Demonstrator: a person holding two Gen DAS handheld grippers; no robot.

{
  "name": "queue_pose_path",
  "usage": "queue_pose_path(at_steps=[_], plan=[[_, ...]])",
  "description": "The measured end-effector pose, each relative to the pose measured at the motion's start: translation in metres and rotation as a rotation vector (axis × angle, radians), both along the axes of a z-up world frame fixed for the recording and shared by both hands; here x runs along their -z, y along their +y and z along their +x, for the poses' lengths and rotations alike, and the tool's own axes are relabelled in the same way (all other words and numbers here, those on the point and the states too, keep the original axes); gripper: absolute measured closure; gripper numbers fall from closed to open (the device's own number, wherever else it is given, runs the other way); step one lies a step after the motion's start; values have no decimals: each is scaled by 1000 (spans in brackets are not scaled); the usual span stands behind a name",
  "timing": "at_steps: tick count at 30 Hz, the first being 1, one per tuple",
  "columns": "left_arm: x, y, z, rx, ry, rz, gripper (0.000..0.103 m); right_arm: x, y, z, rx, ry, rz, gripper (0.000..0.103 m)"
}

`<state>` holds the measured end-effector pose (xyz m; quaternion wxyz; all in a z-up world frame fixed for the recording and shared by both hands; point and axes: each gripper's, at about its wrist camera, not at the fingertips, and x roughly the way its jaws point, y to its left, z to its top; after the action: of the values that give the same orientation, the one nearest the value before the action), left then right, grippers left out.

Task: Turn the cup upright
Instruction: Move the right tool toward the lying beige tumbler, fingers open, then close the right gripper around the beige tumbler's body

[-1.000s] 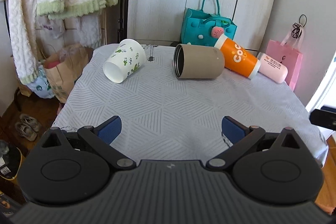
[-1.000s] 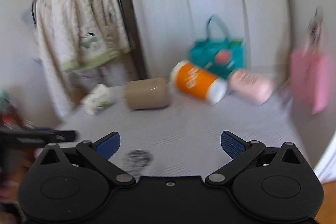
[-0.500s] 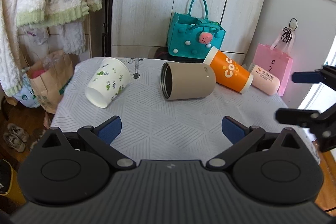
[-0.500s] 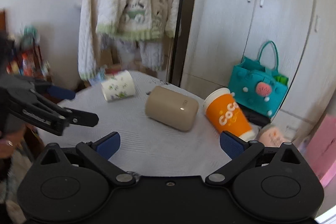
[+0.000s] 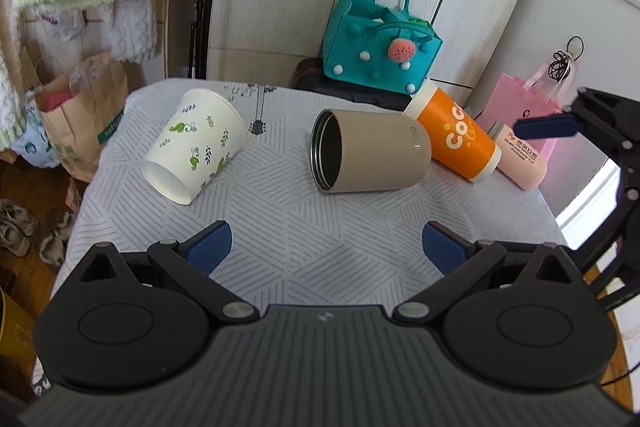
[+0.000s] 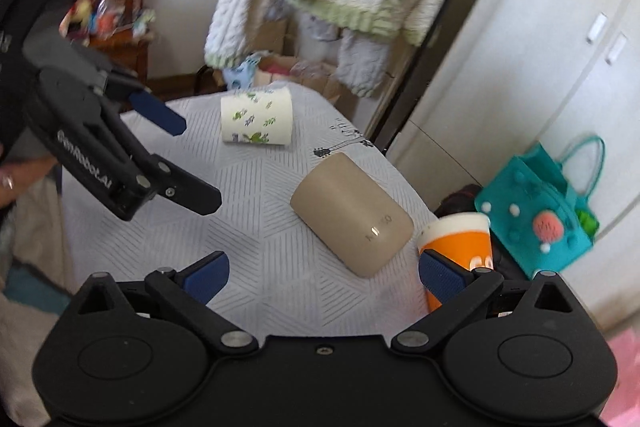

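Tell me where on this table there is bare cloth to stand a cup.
Bare cloth lies in front of the tan metal tumbler, near the left gripper, and between the tumbler and the white leaf-print paper cup. The far right is crowded: orange cup and pink bottle lie packed together.

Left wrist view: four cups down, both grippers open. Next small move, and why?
Probably ease the left gripper forward toward the beige tumbler. It lies on its side on the tablecloth, open mouth facing the camera, roughly centred ahead of the wide-open jaws, with nothing in between. The right gripper looks better lined up on the orange cup.
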<state>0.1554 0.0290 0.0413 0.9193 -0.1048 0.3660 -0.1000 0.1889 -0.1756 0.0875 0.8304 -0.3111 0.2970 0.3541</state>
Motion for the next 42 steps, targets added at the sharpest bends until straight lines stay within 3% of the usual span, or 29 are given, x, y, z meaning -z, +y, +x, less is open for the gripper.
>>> queue_pose_path(at_steps=[8,13,24,35,42], plan=[[16,10,18,-25,30,-36,0,22,21,30,-140,-41,-92,1],[30,16,32,-22,44,-96,0,36,32,53,-160,-36,-133,1],[38,25,41,-30,16,-90,0,52,58,81,-267,-117,-212,1],[43,32,42,-31,30,-91,0,62,66,95,-308,-81,-243,2],[41,31,41,-19,24,-95,0,70,67,105,-311,-10,-281,4]])
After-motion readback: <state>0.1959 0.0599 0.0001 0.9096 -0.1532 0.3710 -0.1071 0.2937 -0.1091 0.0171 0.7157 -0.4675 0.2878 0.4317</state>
